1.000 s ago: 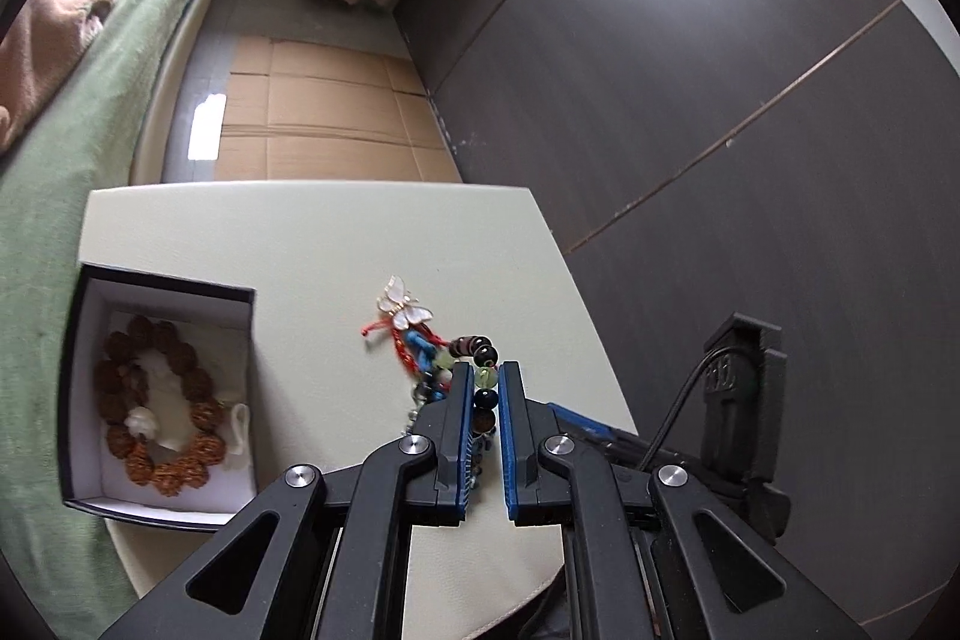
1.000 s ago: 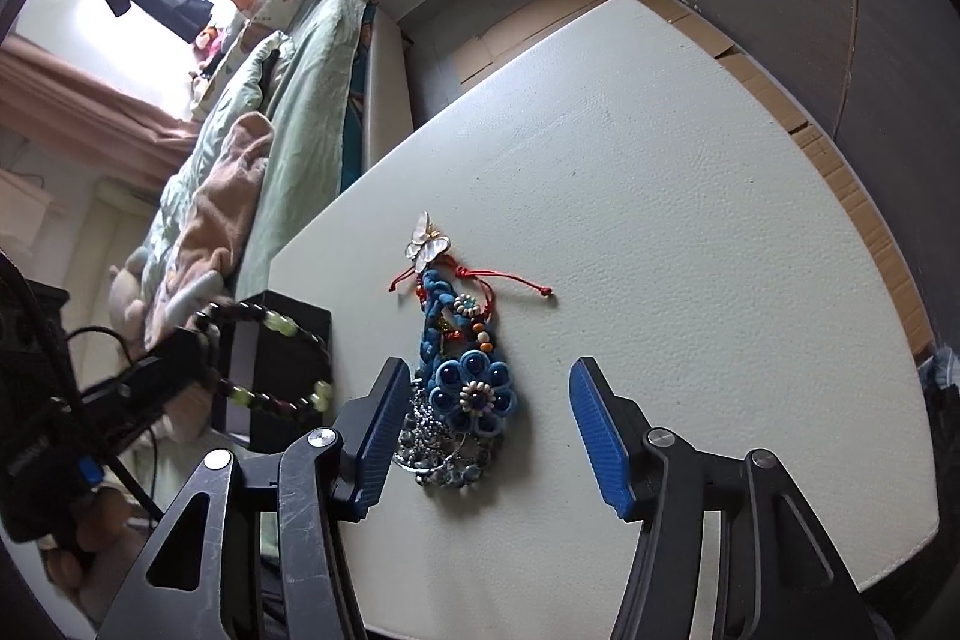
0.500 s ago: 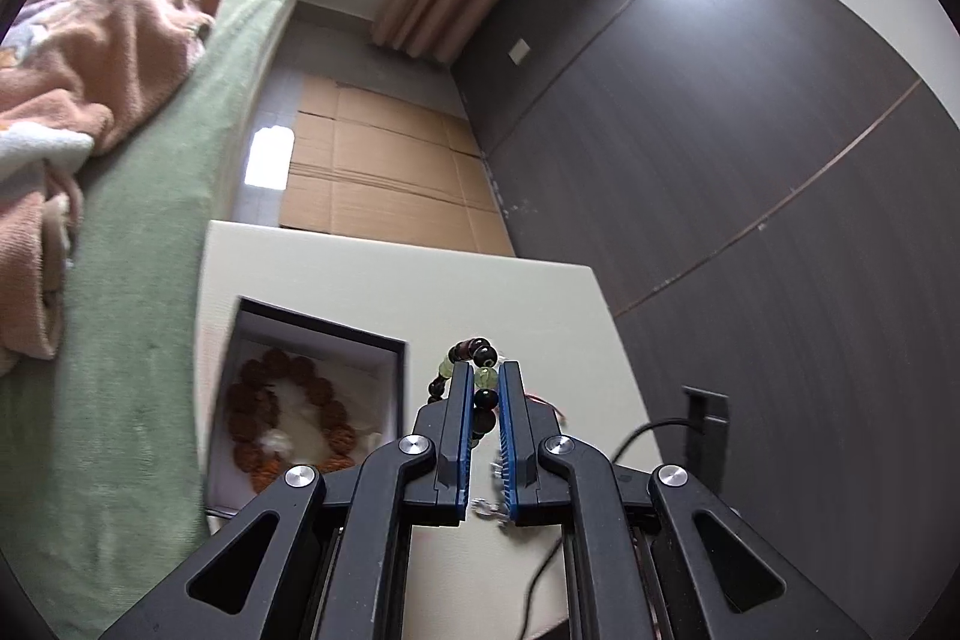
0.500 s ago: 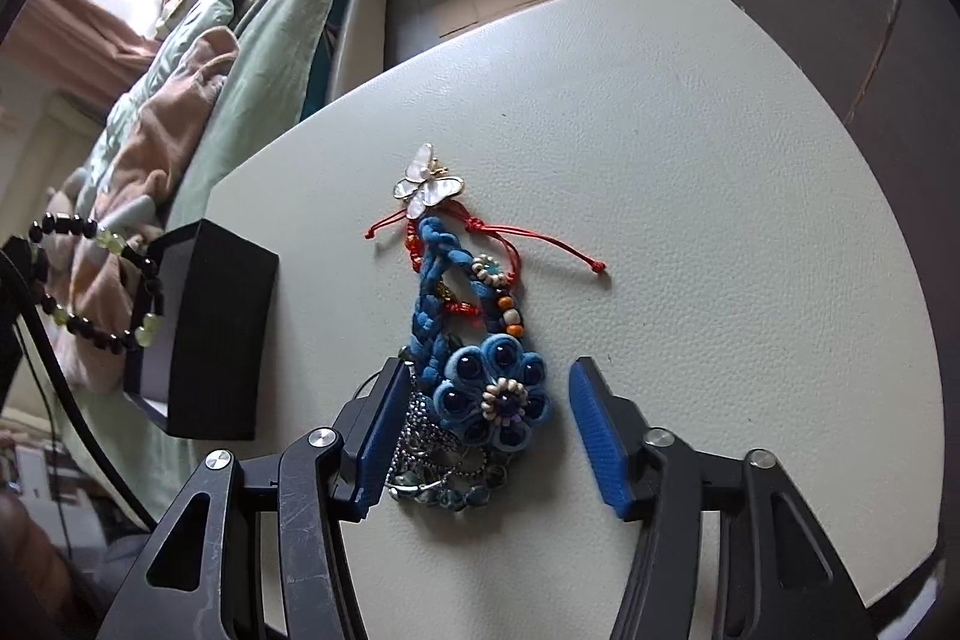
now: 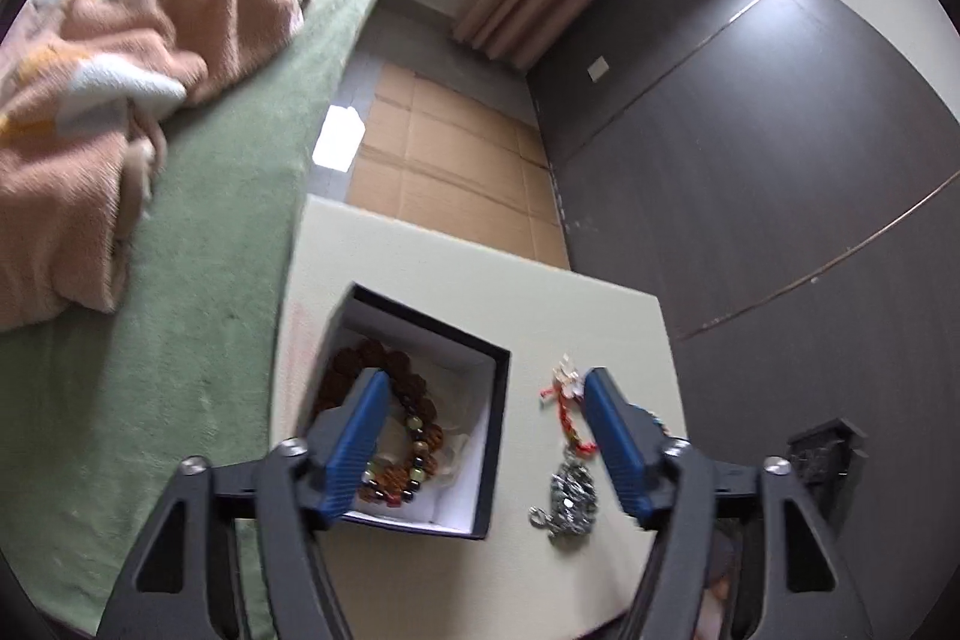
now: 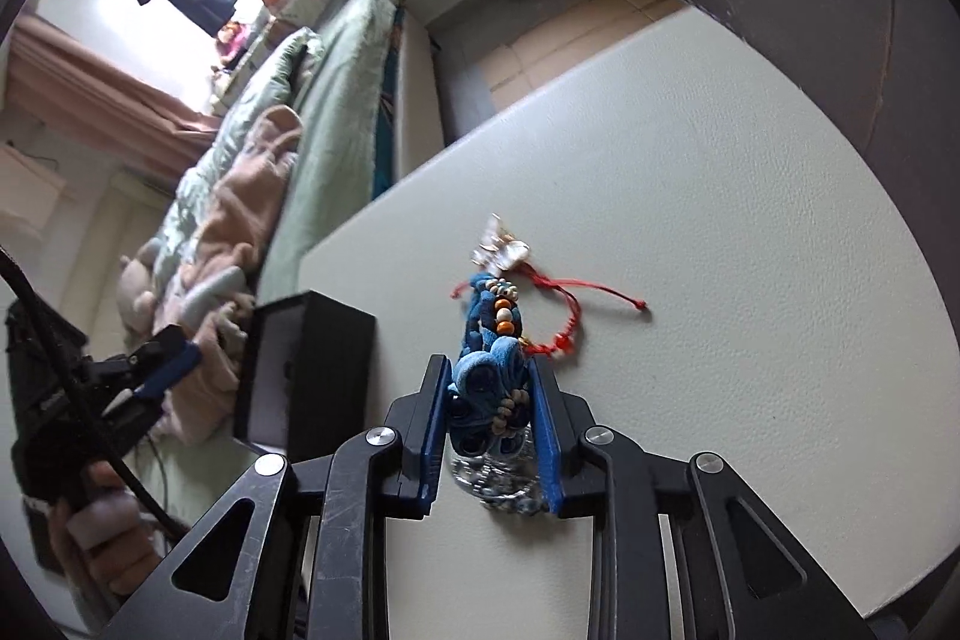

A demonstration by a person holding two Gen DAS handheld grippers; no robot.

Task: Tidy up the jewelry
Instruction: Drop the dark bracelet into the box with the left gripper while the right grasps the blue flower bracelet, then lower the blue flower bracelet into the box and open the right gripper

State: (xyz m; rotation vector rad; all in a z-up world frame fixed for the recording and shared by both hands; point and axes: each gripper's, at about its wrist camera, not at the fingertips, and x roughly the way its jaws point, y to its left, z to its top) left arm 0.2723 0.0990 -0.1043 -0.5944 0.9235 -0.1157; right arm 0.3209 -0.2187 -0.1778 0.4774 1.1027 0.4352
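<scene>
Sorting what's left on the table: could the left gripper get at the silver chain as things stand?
Probably yes. The left gripper is open and empty above the black box; the silver chain lies uncovered beside it, though the right gripper works close by.

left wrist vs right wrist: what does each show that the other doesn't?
Left wrist only: the box's white inside with bead bracelets in it, and the open left gripper above it, jaws just opened and empty.

Right wrist only: the right gripper, jaws just closing, pinching the blue flower bracelet; a hand.

Both: the table, the box, the butterfly charm with red cord, the silver chain, the bed.
</scene>
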